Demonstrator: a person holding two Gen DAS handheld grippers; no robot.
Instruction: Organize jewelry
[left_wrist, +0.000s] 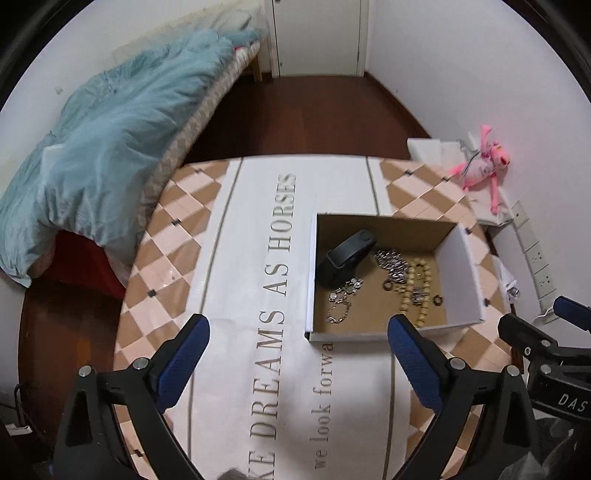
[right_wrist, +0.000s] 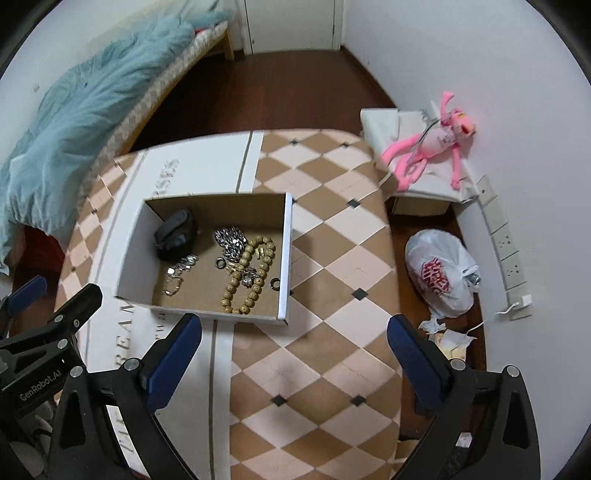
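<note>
The jewelry lay in an open cardboard box (left_wrist: 391, 280) on the table (right_wrist: 332, 258): a wooden bead strand (right_wrist: 247, 273) ran lengthwise from the box's near wall toward its middle, a heap of silver chain (right_wrist: 231, 240) sat just beyond it, and a thinner silver bracelet (left_wrist: 341, 301) stretched near-to-far beside a black watch (left_wrist: 347, 254) whose band pointed toward the far corner. Small dark rings (right_wrist: 275, 283) lay close to the beads. Both grippers hovered over the table short of the box — the left gripper (left_wrist: 297, 369) with fingers spread wide, holding nothing, the box ahead and slightly right of it; the right gripper (right_wrist: 295, 365) likewise spread and empty, the box ahead to its left.
</note>
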